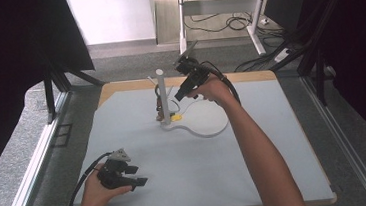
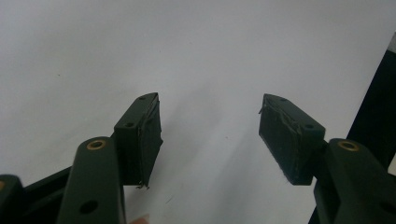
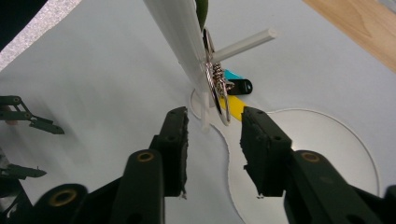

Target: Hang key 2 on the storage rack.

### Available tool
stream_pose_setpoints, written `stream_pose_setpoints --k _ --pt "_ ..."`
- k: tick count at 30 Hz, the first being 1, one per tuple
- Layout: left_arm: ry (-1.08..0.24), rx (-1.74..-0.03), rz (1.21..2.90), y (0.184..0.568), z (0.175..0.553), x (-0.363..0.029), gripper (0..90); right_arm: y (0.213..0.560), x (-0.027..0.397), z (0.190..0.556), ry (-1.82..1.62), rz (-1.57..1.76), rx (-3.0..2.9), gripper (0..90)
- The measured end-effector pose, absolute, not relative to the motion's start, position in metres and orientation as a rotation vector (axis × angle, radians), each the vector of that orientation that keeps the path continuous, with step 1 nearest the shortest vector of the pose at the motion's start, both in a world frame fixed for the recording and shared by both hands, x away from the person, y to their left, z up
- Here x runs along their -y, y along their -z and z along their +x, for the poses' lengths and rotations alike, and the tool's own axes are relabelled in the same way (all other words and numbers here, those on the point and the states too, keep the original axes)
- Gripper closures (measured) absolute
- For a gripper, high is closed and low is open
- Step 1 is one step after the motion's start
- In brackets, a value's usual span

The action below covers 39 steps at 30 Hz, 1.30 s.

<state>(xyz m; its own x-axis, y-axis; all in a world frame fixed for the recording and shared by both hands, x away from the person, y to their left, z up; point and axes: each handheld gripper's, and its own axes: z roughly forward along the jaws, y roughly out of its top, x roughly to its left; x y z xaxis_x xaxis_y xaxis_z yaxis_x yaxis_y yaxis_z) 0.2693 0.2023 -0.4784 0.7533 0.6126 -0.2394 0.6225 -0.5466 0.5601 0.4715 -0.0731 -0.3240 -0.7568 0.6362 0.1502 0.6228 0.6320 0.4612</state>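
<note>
Key ring (image 3: 215,81) on white stand's peg (image 3: 243,44): light, stiff, slippery (grab ring's lower loop). Right gripper (image 3: 214,140) fingers apart, empty; left gripper (image 2: 210,135) fingers wide open.

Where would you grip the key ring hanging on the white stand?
Probably the lower arc of the key ring, where it hangs free below the peg. Come from the right gripper's side, jaws either side of the thin loop; the post blocks the far side.
</note>
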Motion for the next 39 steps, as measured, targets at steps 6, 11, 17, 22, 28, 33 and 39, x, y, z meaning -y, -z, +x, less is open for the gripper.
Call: stream_pose_setpoints --k 6,11,17,22,28,33,39 --pt "0.015 -0.931 2.305 0.477 0.269 -0.203 39.2 0.32 0.087 0.461 -0.818 1.084 -2.776 51.6" --pt "0.008 -0.933 2.307 0.476 0.271 -0.205 39.3 0.32 0.11 0.439 -0.896 1.048 -2.739 48.3" --pt "0.008 -0.931 2.3 0.475 0.269 -0.205 39.2 0.33 0.142 0.408 -0.96 1.03 -2.696 47.7" --pt "0.012 -0.926 2.298 0.476 0.267 -0.204 39.2 0.344 0.168 0.381 -1.02 1.022 -2.656 46.9" --pt "0.011 -0.924 2.301 0.476 0.267 -0.204 39.2 0.368 0.196 0.346 -1.078 1.018 -2.609 46.0" --pt "0.009 -0.932 2.301 0.477 0.267 -0.203 39.2 0.387 0.213 0.326 -1.14 1.024 -2.58 45.9" --pt "0.008 -0.926 2.32 0.479 0.267 -0.201 39.1 0.414 0.223 0.313 -1.142 1.059 -2.579 47.2"
